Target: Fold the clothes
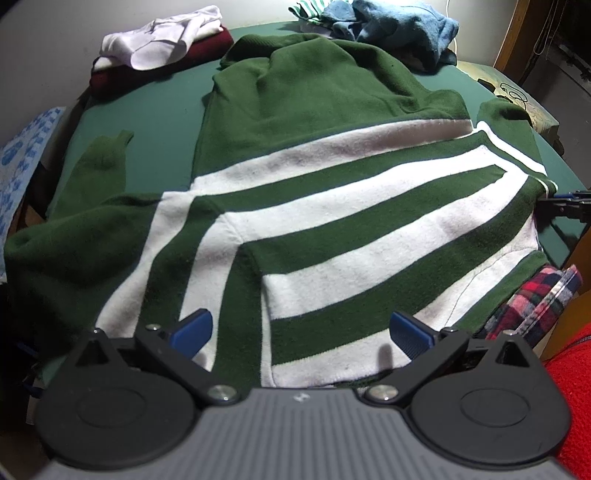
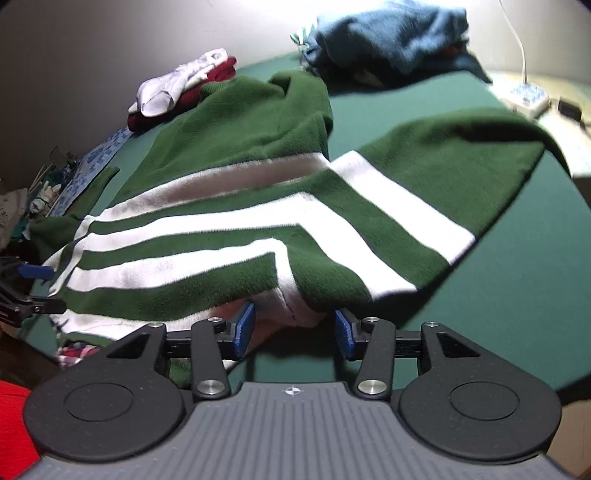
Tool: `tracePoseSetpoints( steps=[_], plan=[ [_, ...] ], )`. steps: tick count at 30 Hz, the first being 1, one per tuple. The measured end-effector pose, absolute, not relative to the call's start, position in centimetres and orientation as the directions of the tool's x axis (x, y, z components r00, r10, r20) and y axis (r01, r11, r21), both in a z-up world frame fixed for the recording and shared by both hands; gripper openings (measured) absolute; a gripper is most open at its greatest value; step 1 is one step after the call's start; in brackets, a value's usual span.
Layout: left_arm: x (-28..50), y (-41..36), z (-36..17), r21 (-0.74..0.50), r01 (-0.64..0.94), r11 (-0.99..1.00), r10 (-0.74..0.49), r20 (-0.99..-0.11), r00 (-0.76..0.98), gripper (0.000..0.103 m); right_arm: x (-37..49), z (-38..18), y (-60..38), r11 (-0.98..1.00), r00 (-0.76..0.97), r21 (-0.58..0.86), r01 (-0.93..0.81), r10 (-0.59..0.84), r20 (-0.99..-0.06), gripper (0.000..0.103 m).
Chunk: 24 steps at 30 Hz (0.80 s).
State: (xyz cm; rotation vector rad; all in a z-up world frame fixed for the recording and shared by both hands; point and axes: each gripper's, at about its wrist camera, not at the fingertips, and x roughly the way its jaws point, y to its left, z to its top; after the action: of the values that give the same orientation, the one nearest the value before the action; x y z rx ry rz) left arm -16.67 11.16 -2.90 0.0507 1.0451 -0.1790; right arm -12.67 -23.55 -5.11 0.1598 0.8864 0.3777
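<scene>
Green fleece banded with white stripes fills both wrist views: a sweater [image 1: 332, 206] is spread across a green-covered table [image 1: 155, 122], its plain green upper body toward the far edge and its striped part nearest the cameras. One sleeve [image 1: 99, 162] is seen lying out to the left in the left wrist view; the other sleeve [image 2: 443, 177] is laid out to the right in the right wrist view, crossed by two white bands.

The left gripper [image 1: 302, 330] is held over the near striped hem, its blue pads [image 1: 194, 330] spread wide with nothing pinched between them. The right gripper [image 2: 294, 330] is parted as well; a fold of the white and green cloth hangs just ahead of and between its blue pads [image 2: 243, 328], but the pads are not pressed on it.

At the far left of the table a white garment [image 1: 162, 40] is stacked on a dark red one [image 1: 207, 51]. A heap of blue clothing [image 1: 391, 26] is piled at the far edge, just beyond the sweater's collar. A red plaid cloth [image 1: 532, 306] is seen beside the sweater's near right corner, and bright red fabric [image 1: 572, 398] is seen at the frame's lower right.
</scene>
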Motion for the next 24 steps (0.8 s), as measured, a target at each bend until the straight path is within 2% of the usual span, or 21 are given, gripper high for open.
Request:
tracePoseSetpoints(
  steps=[3,5,6,10,19,20,22,24],
  plan=[
    [-16.8,11.5,-3.4,-0.053,0.176,0.983,-0.133,-0.867,0.480,0.102,-12.8,-5.1,-22.6,0.923,0.585,0.281,-0.262,0.383,-0.715,0.047],
    [-16.9,11.7,-3.6,-0.060,0.183,0.981,-0.142,-0.870,0.473,0.102,-12.9,-5.0,-21.9,0.923,0.582,0.267,-0.277,0.382,-0.718,0.032],
    [-16.9,11.7,-3.7,-0.063,0.189,0.980,-0.145,-0.872,0.467,0.102,-13.0,-4.8,-21.6,0.926,0.579,0.248,-0.285,0.373,-0.725,0.018],
    [-17.2,11.7,-4.0,-0.065,0.211,0.975,-0.156,-0.881,0.446,0.102,-13.2,-3.7,-21.1,0.940,0.549,0.155,-0.306,0.307,-0.778,0.015],
    [-18.1,11.6,-3.9,-0.083,0.271,0.959,-0.194,-0.888,0.416,0.102,-12.8,-2.8,-20.5,0.919,0.376,-0.017,-0.393,0.144,-0.915,0.016],
    [-18.2,11.6,-3.9,-0.083,0.276,0.958,-0.196,-0.889,0.414,0.102,-12.6,-3.0,-20.4,0.918,0.369,-0.027,-0.395,0.132,-0.920,0.018],
    [-18.2,11.9,-3.8,-0.097,0.277,0.956,-0.208,-0.890,0.406,0.102,-12.6,-2.7,-20.4,0.910,0.358,-0.056,-0.410,0.104,-0.928,0.036],
    [-18.3,12.0,-3.8,-0.102,0.279,0.955,-0.213,-0.889,0.405,0.102,-12.6,-1.7,-20.7,0.901,0.381,-0.090,-0.424,0.087,-0.921,0.036]
  ],
)
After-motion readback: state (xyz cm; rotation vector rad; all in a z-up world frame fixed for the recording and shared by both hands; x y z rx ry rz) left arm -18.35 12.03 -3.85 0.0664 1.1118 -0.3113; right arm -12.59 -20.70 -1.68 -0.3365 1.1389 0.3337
